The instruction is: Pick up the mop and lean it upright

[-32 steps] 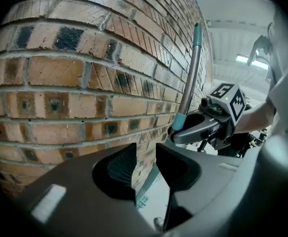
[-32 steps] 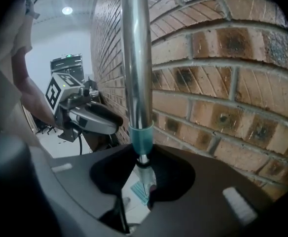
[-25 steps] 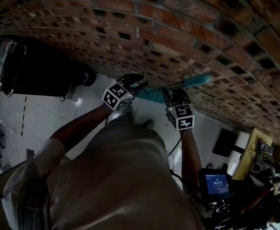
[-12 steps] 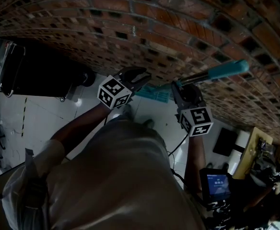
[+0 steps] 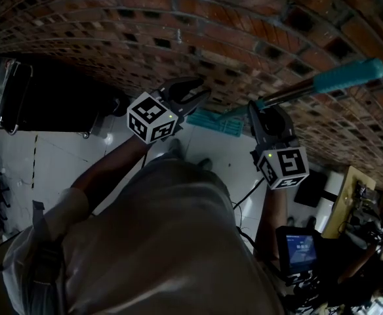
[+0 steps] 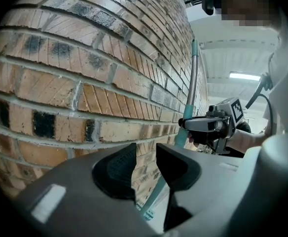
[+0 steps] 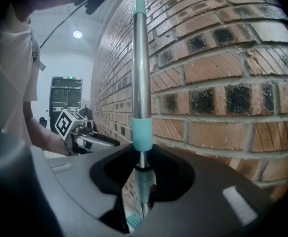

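Note:
The mop has a steel pole with a teal grip (image 5: 349,76) and a flat teal head (image 5: 212,121) low by the floor at the foot of the brick wall. My right gripper (image 5: 260,110) is shut on the pole, which rises between its jaws (image 7: 143,174) close along the bricks, with the pole's upper part (image 7: 141,68) above them. My left gripper (image 5: 190,96) stands open and empty to the left, facing the wall. In the left gripper view its jaws (image 6: 146,164) hold nothing, and the mop pole (image 6: 192,78) and right gripper (image 6: 210,127) show beyond.
The brick wall (image 5: 178,18) fills the far side. A dark wheeled case (image 5: 21,97) stands at the left on the white floor. At the right are a small lit screen (image 5: 300,251), a black mat (image 5: 307,192) and cables.
My right gripper has moved right and up with the mop, so the teal grip has swung higher along the wall. The left gripper has risen slightly, still open.

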`<state>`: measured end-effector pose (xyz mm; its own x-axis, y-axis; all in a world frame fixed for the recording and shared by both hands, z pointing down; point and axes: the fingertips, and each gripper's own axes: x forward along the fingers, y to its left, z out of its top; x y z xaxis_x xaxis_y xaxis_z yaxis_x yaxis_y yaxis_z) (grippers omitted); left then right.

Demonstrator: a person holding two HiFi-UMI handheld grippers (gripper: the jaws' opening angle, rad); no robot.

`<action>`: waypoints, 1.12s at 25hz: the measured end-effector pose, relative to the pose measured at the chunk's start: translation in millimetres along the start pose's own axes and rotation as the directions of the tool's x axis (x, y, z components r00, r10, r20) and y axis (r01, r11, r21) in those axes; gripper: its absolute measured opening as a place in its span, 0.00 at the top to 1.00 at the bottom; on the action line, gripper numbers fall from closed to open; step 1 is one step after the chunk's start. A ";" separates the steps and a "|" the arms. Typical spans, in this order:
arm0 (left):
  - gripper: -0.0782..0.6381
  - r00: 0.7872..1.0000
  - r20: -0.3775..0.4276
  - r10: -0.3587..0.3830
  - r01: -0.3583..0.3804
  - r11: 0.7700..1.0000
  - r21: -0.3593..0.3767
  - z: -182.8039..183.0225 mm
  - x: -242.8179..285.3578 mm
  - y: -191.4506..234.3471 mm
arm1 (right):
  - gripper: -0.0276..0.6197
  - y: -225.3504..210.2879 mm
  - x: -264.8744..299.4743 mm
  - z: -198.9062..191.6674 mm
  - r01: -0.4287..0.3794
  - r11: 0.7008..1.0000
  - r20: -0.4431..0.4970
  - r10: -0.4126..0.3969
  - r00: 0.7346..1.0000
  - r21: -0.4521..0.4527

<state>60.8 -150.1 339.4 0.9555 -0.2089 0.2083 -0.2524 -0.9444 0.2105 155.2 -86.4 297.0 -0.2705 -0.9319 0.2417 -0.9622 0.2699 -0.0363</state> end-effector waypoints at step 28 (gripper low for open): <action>0.70 1.000 -0.024 -0.002 0.002 1.000 0.011 -7.6 12.0 -7.3 | 0.80 -27.4 -28.1 -3.2 0.080 0.995 0.075 -0.085 0.994 0.064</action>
<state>73.0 -143.8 347.6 0.9520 -0.2007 0.2311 -0.2484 -0.9478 0.2001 189.3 -66.8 294.4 -0.1898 -0.9669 0.1708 -0.9808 0.1787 -0.0786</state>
